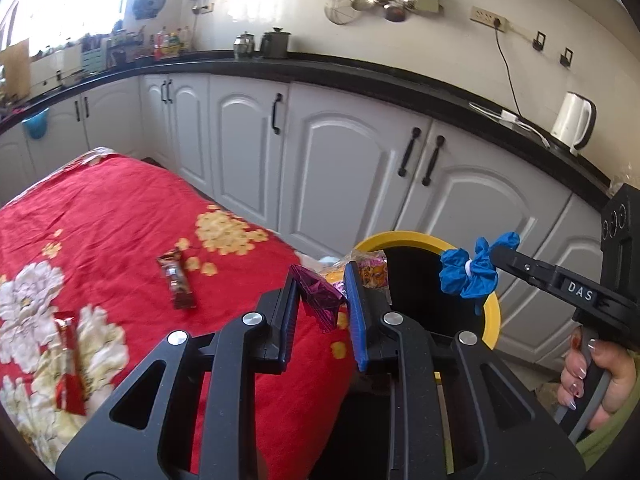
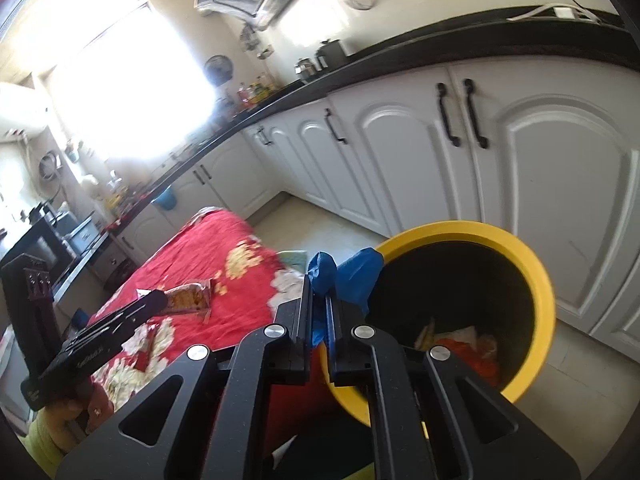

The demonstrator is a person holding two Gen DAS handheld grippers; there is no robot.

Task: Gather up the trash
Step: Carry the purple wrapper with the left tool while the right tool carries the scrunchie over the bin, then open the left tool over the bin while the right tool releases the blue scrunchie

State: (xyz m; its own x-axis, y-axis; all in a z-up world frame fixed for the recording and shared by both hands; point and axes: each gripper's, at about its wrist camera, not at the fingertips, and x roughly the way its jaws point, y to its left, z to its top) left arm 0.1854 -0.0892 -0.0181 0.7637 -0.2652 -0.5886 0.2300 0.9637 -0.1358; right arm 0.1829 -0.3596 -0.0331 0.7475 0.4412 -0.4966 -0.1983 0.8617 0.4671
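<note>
My left gripper (image 1: 320,300) is shut on a crumpled purple foil wrapper (image 1: 320,294), held over the edge of the red table near the yellow bin (image 1: 493,320). My right gripper (image 2: 319,312) is shut on a blue crumpled glove (image 2: 352,274) and holds it over the bin's rim (image 2: 536,280); the glove also shows in the left wrist view (image 1: 474,274). The bin holds orange and pale trash (image 2: 460,342). A brown snack wrapper (image 1: 177,280) and a red wrapper (image 1: 69,364) lie on the flowered red tablecloth (image 1: 120,216).
White cabinets (image 1: 348,168) under a black counter (image 1: 360,70) run behind the bin. A white kettle (image 1: 573,120) stands on the counter at right. An orange snack packet (image 2: 188,298) lies on the table by the left gripper's tip.
</note>
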